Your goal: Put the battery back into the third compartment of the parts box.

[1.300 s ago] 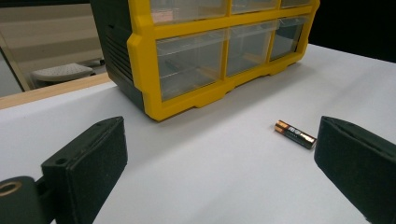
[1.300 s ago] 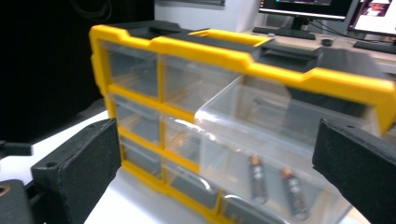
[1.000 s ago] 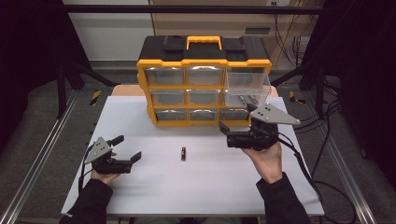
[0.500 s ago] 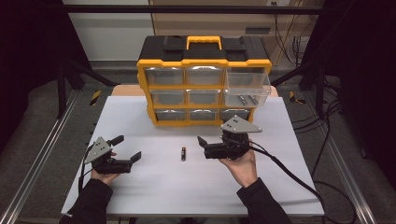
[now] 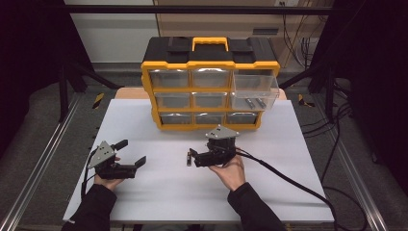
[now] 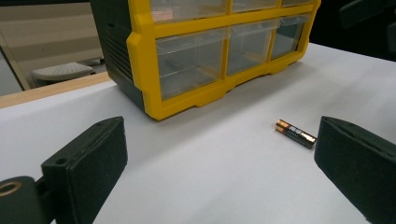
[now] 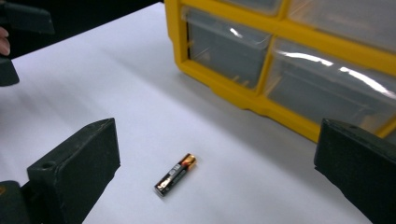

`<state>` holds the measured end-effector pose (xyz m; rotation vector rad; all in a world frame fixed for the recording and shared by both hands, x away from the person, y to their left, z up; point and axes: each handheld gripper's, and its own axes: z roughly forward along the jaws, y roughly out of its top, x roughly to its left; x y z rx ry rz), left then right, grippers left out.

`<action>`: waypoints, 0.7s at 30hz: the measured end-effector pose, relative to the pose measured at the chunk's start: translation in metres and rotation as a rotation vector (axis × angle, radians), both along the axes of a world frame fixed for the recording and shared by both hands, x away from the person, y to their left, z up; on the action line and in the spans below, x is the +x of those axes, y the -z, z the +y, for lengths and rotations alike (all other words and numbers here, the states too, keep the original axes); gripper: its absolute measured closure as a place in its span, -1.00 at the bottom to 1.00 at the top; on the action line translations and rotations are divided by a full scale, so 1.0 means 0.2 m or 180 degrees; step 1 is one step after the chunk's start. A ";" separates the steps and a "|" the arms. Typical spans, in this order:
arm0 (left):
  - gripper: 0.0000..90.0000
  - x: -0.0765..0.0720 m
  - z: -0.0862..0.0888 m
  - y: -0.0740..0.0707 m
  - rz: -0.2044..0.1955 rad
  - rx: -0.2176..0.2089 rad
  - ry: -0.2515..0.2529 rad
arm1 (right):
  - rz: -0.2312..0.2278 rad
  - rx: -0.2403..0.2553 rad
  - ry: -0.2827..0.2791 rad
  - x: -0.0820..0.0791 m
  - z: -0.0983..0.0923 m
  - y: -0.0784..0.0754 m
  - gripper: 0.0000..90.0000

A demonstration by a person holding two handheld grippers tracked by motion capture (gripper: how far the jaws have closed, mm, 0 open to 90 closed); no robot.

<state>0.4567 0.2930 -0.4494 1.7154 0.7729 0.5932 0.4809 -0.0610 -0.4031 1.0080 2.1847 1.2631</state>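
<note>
The white table [image 5: 144, 202] is occupied by a yellow-and-black drawer organizer [image 5: 210, 82] and, lying apart from it, a battery [image 7: 175, 174].

Both forearms wear dark long sleeves [image 5: 96, 207], and each hand carries a black gripper, left gripper [image 5: 131, 152] and right gripper [image 5: 191, 158], with blocky black jaws, a grey three-cornered top plate [image 5: 222, 132] and a trailing black cable [image 5: 288, 178]
</note>
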 end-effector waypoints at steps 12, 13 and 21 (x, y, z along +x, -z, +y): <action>-0.95 0.00 0.00 0.00 -0.0001 -0.0009 0.0004 | 0.0315 -0.0215 -0.0007 0.10 0.14 0.18 -0.92; -0.95 0.00 0.00 0.00 0.0003 -0.0006 0.0002 | 0.0346 -0.0229 -0.0012 0.11 0.16 0.21 -0.91; -0.95 0.00 0.00 0.00 0.0005 -0.0018 0.0010 | 0.0656 -0.0383 -0.0063 0.17 0.20 0.36 -0.72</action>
